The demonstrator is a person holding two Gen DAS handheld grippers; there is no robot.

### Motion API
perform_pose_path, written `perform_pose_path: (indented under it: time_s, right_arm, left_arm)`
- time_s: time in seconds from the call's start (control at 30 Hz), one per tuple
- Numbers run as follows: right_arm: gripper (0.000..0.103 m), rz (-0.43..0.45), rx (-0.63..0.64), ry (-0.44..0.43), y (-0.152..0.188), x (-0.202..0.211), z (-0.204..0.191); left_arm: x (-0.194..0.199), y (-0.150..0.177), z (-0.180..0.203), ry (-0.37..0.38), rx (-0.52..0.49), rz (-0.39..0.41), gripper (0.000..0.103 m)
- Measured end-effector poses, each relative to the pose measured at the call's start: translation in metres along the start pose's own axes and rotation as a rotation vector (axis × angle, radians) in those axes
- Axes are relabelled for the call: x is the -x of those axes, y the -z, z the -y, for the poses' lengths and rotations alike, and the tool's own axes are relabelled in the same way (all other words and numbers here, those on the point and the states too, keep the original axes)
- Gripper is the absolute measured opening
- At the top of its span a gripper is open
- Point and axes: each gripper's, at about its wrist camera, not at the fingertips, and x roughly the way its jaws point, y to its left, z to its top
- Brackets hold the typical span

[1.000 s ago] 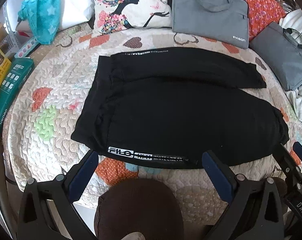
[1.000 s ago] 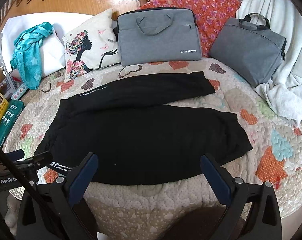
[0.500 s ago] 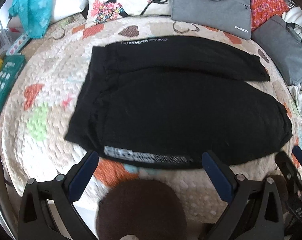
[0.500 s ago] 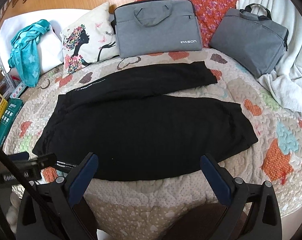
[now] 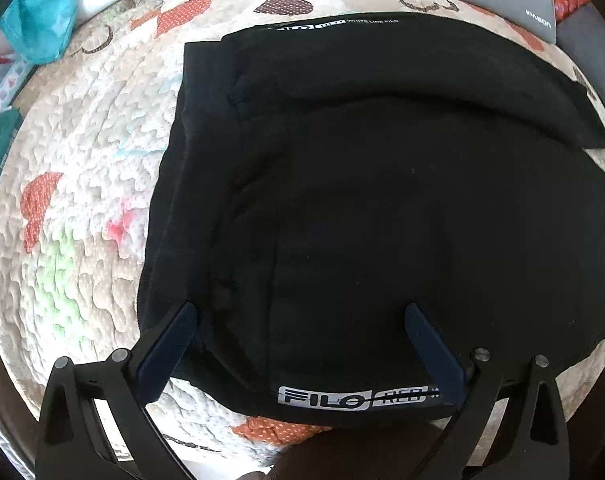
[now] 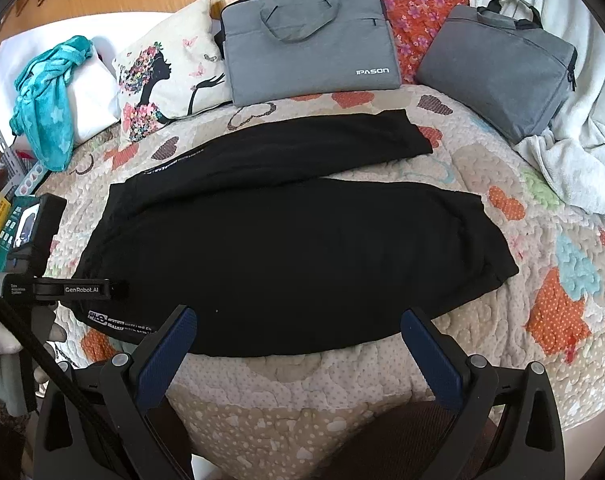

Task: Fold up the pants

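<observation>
2 legs of the black pants (image 6: pixel 286 240) lie flat across the quilt (image 6: pixel 562 280), waistband at left. Left gripper (image 5: pixel 302 312) hangs spread wide over the near waistband corner, the printed logo partly hidden behind 1 finger; right gripper (image 6: pixel 298 316) gapes at the near hem.

Bright, even daylight — soft shadows, heavy fisheye curvature, dark vignetted corners.

The black pants (image 6: pixel 286 240) are laid out flat across the quilted bed (image 6: pixel 542 280), waistband toward the teal cloth (image 6: pixel 46 112) side, legs stretching away from it. The two legs are spread a bit apart, far one narrower and angled up toward the grey laptop bag (image 6: pixel 310 40). White FILO lettering (image 5: pixel 326 395) runs along the near edge by the waist, and a second printed strip sits on the far edge.
</observation>
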Motion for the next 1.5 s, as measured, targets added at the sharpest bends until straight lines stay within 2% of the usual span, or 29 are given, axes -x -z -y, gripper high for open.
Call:
perform_pose_path:
  time_s: [0.1,0.2,0.3,0.37,0.4,0.43,0.47,0.5,0.57,0.63,0.7,0.77,0.8,0.9,0.97,1.0,1.03,1.1,1.13,1.2,1.3,1.5]
  right_arm:
    - [0.103,0.016,0.020,-0.003,-0.002,0.003,-0.003]
    - [0.103,0.091,0.060,0.021,-0.009,0.019,-0.006]
    - [0.103,0.262,0.098,0.085,-0.019,0.051,-0.009]
    - [0.103,0.396,0.142,0.147,-0.024,0.072,-0.011]
    - [0.103,0.403,0.167,0.148,-0.029,0.075,-0.011]
    - [0.103,0.369,0.178,0.121,-0.036,0.073,-0.009]
    - [0.103,0.295,0.179,0.046,-0.045,0.065,-0.003]
    - [0.102,0.268,0.177,0.015,-0.050,0.062,0.000]
    - [0.089,0.285,0.209,0.035,-0.059,0.062,0.005]
    - [0.088,0.341,0.235,0.078,-0.070,0.069,0.008]
    - [0.091,0.380,0.214,0.079,-0.084,0.073,0.015]
    - [0.102,0.390,0.177,0.080,-0.106,0.077,0.027]
    - [0.103,0.392,0.171,0.075,-0.115,0.077,0.031]
    - [0.103,0.338,0.195,0.004,-0.152,0.056,0.037]
    - [0.103,0.211,0.171,-0.133,-0.177,0.022,0.048]
    - [0.103,0.161,0.147,-0.166,-0.186,0.005,0.053]
    - [0.102,0.104,0.121,-0.171,-0.199,-0.019,0.058]
    - [0.095,-0.002,0.126,-0.151,-0.212,-0.059,0.064]
    - [0.085,-0.061,0.137,-0.123,-0.221,-0.083,0.065]
    - [0.077,-0.156,0.150,-0.094,-0.233,-0.125,0.068]
    - [0.077,-0.192,0.182,-0.051,-0.243,-0.165,0.070]
    - [0.077,-0.235,0.232,-0.065,-0.256,-0.222,0.067]
  left_arm:
    - [0.000,0.005,-0.001,0.011,0.004,0.028,0.103]
    - [-0.001,0.009,0.001,0.007,0.002,0.043,0.103]
    - [0.003,0.013,0.004,0.002,0.001,0.031,0.103]
    - [0.007,0.011,0.002,0.019,0.009,0.028,0.098]
    - [0.012,0.010,0.001,0.027,0.014,0.037,0.087]
    - [0.021,0.009,-0.001,0.058,0.013,0.055,0.064]
    - [0.030,0.008,-0.003,0.115,0.014,0.059,0.054]
    - [0.040,0.007,-0.007,0.189,0.024,0.063,0.044]
    - [0.057,0.001,-0.016,0.252,0.038,0.094,0.044]
    - [0.078,-0.010,-0.024,0.260,0.033,0.145,0.044]
    - [0.095,-0.027,-0.033,0.274,0.024,0.184,0.045]
    - [0.104,-0.044,-0.041,0.277,0.017,0.203,0.046]
    - [0.108,-0.055,-0.043,0.266,0.009,0.214,0.047]
    - [0.106,-0.084,-0.041,0.215,-0.038,0.233,0.048]
    - [0.090,-0.112,-0.039,0.204,-0.065,0.221,0.048]
    - [0.081,-0.121,-0.037,0.208,-0.068,0.208,0.048]
    - [0.070,-0.132,-0.035,0.222,-0.069,0.191,0.048]
    - [0.047,-0.151,-0.033,0.242,-0.071,0.160,0.048]
    - [0.034,-0.161,-0.029,0.243,-0.072,0.146,0.048]
    - [0.012,-0.176,-0.023,0.242,-0.076,0.125,0.048]
    - [-0.012,-0.195,-0.018,0.242,-0.093,0.114,0.048]
    - [-0.034,-0.220,-0.003,0.260,-0.149,0.113,0.048]
